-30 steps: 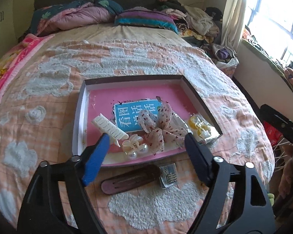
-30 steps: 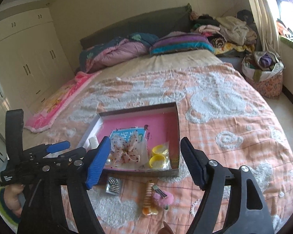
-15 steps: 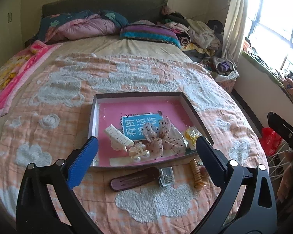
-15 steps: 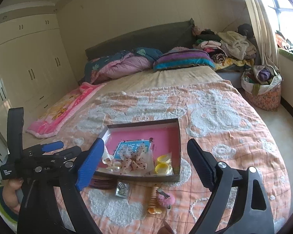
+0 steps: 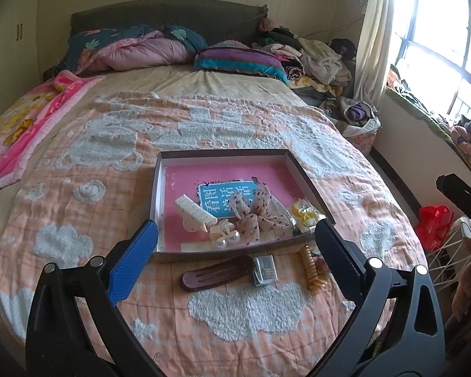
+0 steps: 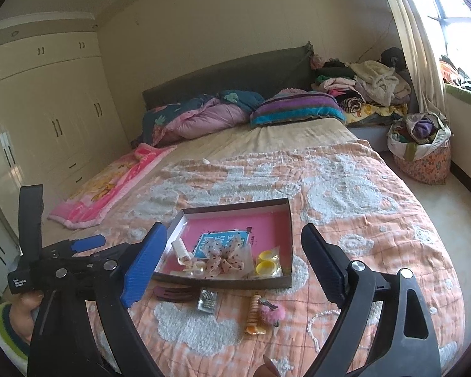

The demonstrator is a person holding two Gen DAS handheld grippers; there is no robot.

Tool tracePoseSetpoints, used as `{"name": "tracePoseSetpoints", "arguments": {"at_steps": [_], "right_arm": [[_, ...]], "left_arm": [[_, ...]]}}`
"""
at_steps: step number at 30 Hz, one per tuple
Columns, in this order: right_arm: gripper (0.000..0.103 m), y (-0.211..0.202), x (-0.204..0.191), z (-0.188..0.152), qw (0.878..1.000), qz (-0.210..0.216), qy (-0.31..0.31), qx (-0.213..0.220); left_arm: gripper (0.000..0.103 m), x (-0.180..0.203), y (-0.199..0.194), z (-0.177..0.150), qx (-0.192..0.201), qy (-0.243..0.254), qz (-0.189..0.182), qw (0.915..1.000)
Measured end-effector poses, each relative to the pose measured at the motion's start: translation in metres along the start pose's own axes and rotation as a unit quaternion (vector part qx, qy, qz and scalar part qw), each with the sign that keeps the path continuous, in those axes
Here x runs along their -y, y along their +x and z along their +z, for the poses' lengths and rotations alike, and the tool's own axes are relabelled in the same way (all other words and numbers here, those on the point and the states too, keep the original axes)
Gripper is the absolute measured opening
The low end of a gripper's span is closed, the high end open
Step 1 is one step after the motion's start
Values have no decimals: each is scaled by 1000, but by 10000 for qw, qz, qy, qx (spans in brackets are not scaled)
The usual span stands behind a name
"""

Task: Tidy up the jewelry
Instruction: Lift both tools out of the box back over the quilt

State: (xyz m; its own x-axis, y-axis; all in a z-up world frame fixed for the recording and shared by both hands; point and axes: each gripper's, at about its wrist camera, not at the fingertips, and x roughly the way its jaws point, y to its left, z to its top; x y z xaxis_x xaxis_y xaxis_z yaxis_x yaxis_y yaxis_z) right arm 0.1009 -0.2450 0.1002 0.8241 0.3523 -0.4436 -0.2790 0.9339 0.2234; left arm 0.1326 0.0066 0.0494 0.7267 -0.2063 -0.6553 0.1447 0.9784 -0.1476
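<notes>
Both grippers hang over the near end of the bed, and both are empty. The left gripper [image 5: 235,260] has its jaws spread about as wide as they go after just opening, nothing between them but quilt [image 5: 78,188] and the box's near edge. The right gripper [image 6: 232,264] also gapes wide, jaws just parted, gripping nothing.

The box [image 5: 301,169] sits on the quilt, pink inside. In it, from the left view: a white comb clip [image 5: 194,213] at 9 o'clock, a pearl clip [image 5: 224,235] at 6, a dotted bow [image 5: 257,213] in the middle over a blue card [image 5: 216,194], and yellow pieces in a bag [image 5: 304,213] at 3.

Outside the box, just beside its near wall, lie a dark red clip [image 5: 216,273], a small silver packet [image 5: 265,270], an amber clip [image 5: 311,270] and, in the right view, a pink fluffy clip [image 6: 273,311] touching the amber one.

At 9 o'clock in the right view, a hand [image 6: 22,311] holds the left gripper's handle.
</notes>
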Motion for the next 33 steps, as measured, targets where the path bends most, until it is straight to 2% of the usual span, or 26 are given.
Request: {"name": "tracePoseSetpoints", "arguments": {"at_steps": [15, 33], "right_arm": [[87, -21, -10, -21, 9999, 34, -81, -101], [87, -33, -14, -51, 9991, 30, -166, -397]], "left_arm": [[94, 9, -17, -23, -34, 212, 39, 9998], [94, 9, -25, -58, -254, 455, 182, 9985]]}}
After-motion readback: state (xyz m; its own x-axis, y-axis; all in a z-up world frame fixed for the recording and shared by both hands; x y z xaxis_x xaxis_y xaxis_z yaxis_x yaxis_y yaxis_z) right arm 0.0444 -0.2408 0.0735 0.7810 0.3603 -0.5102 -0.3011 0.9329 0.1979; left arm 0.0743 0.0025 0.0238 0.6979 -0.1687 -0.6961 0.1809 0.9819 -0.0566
